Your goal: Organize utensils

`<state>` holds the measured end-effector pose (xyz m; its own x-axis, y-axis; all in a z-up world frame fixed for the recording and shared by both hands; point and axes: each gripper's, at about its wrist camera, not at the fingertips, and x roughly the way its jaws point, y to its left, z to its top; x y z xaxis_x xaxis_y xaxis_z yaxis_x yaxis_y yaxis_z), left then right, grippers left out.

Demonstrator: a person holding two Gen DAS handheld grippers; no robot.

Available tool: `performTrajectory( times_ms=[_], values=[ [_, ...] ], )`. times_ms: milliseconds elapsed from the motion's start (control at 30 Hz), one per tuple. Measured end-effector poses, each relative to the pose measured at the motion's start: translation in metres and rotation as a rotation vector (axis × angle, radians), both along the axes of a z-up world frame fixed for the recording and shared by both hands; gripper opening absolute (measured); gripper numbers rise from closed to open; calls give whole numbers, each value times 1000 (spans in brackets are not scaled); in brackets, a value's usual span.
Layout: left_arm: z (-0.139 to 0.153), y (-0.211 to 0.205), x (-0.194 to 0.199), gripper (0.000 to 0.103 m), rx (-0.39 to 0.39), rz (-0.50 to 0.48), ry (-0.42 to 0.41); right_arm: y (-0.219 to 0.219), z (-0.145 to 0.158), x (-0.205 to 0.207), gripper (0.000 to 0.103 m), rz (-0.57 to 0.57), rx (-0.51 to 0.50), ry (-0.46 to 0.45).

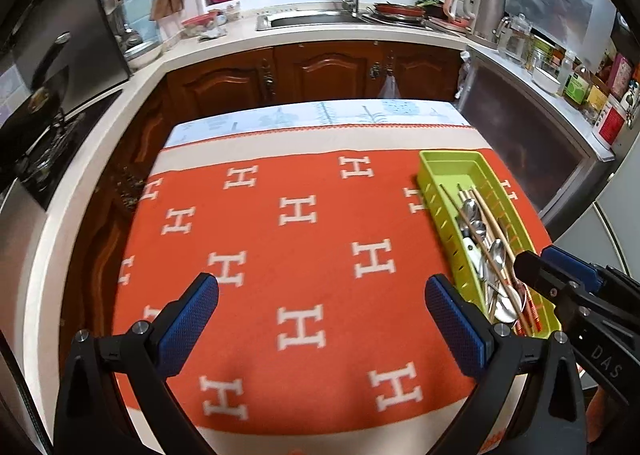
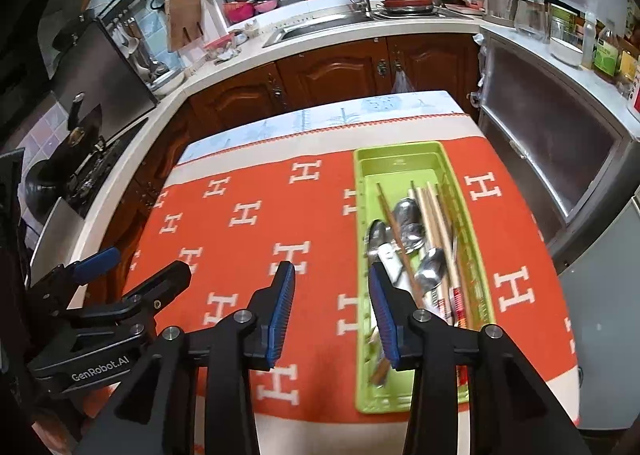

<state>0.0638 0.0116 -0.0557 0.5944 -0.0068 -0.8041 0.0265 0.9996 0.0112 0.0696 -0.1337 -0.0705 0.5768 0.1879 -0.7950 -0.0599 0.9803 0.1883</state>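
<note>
Spoons (image 2: pixel 404 227) and chopsticks (image 2: pixel 434 231) lie in the green tray (image 2: pixel 362 183); beside it, left gripper (image 1: pixel 322 319) and right gripper (image 2: pixel 332 311) hang apart, holding nothing.

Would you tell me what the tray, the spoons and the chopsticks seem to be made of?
The tray looks like moulded plastic: uniform lime green, slotted walls, dull sheen. The spoons seem to be polished metal, probably steel, given their mirror-like reflections. The chopsticks look like pale wood or bamboo, matte; the blur leaves that open.
</note>
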Motion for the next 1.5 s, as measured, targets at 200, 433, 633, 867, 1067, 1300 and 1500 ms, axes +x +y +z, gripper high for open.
performTrajectory(
  times_ms=[200, 433, 633, 867, 1067, 1300, 1500],
  values=[
    [14, 25, -23, 102, 0, 48, -48, 25, 10, -24, 56, 20, -9, -44],
    [22, 40, -41, 102, 8, 102, -87, 50, 22, -41, 59, 57, 5, -70],
    [24, 45, -48, 102, 34, 138, -115, 67, 29, -46, 60, 85, -24, -101],
    [22, 53, -47, 102, 10, 155, -109, 71, 33, -41, 60, 103, -28, -110],
    [20, 54, -46, 102, 15, 161, -109, 73, 34, -41, 60, 109, -33, -114],
    [18, 54, -46, 102, 20, 167, -98, 72, 34, -38, 60, 111, -30, -105],
    [16, 55, -45, 102, 21, 170, -91, 73, 34, -39, 60, 111, -30, -104]
  ],
)
